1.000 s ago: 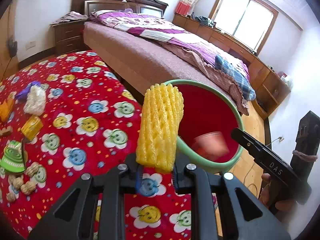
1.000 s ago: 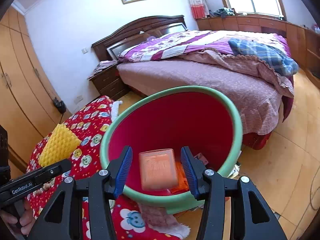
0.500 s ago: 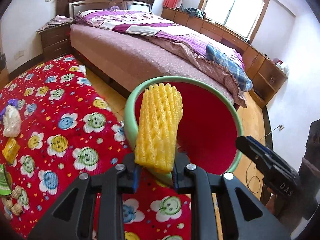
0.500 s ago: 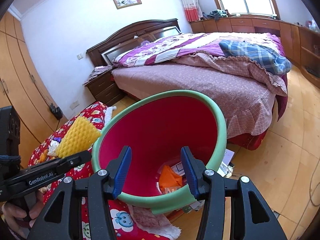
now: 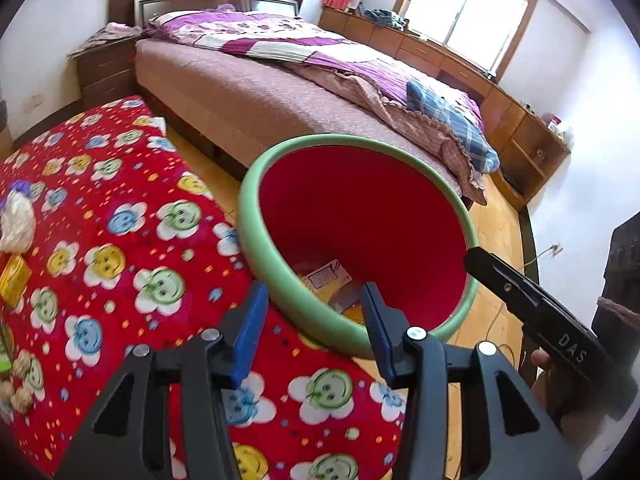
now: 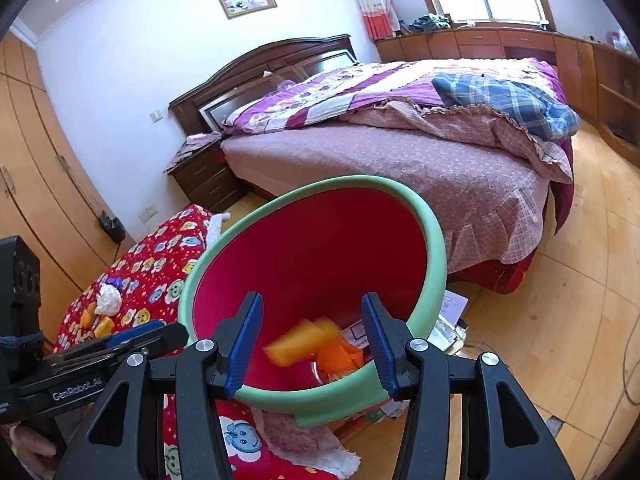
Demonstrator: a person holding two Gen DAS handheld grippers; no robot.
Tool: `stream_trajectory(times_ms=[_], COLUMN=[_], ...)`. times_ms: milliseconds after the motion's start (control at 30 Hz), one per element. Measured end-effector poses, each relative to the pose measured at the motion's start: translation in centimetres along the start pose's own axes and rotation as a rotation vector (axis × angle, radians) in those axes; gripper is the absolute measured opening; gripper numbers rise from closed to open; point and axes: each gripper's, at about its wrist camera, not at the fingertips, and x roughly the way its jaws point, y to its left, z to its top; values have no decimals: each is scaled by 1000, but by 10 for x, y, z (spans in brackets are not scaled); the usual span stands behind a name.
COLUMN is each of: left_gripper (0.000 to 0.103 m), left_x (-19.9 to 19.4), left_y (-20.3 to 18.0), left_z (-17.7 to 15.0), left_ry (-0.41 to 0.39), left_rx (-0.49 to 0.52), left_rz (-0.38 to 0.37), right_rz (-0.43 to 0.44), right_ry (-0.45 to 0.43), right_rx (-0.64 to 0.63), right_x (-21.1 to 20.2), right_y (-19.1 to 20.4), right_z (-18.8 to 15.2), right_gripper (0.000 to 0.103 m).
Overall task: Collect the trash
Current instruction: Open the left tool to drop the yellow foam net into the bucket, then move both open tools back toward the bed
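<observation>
Red-lined round plastic bin with a pale green rim (image 5: 256,236), standing on the wooden floor between the flower-patterned red blanket (image 5: 120,240) at left and the bed (image 5: 280,92) beyond. Contents: a blurred yellow foam-net piece (image 6: 294,346) low inside the bin, caught in mid-fall or just landing, beside orange wrappers (image 6: 340,354) and a printed paper packet (image 5: 326,276) on the bottom. Left gripper (image 5: 314,320): blue-padded fingers spread, nothing between them, poised over the near rim. Right gripper (image 6: 312,330): fingers likewise spread and empty, pointed into the bin mouth. Outstanding items, far left on the blanket: a crumpled white wad (image 5: 16,222), a small yellow box (image 5: 14,280), peanut shells (image 5: 18,384). Judged step: release complete, next pickup pending. Handling note: lift both grippers clear of the rim before swinging left, so the light bin is not tipped; approach each small piece from above with fingers wide, closing gently on crushable trash.
</observation>
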Motion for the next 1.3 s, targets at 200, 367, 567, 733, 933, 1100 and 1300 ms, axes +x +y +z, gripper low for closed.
stream_trajectory(times_ms=[200,367,567,733,933,1100,1300], left_gripper=[53,56,63,70,75,82,82], left_x=[-21,-34,-49,-63,-80,-94,-107], left_y=[12,26,45,66,93,113,139], left_z=[-7,-15,-22,-29,-36,-45,-53], left_ry=[-29,-39,-54,-71,-101,-123,-138], left_rx=[-30,-59,-98,-159,-217,-250,-317], left_rz=[45,96,156,218,288,353,412], right_rz=[11,16,24,38,62,81,99], right_ry=[6,12,30,45,67,79,101], right_rx=[-13,-29,-53,-78,-112,-123,-146], right_x=[0,0,2,4,8,13,18], right_y=[6,16,30,46,65,76,91], right_z=[-1,-2,-7,-11,-17,-21,-27], right_gripper=[53,61,65,69,70,78,78])
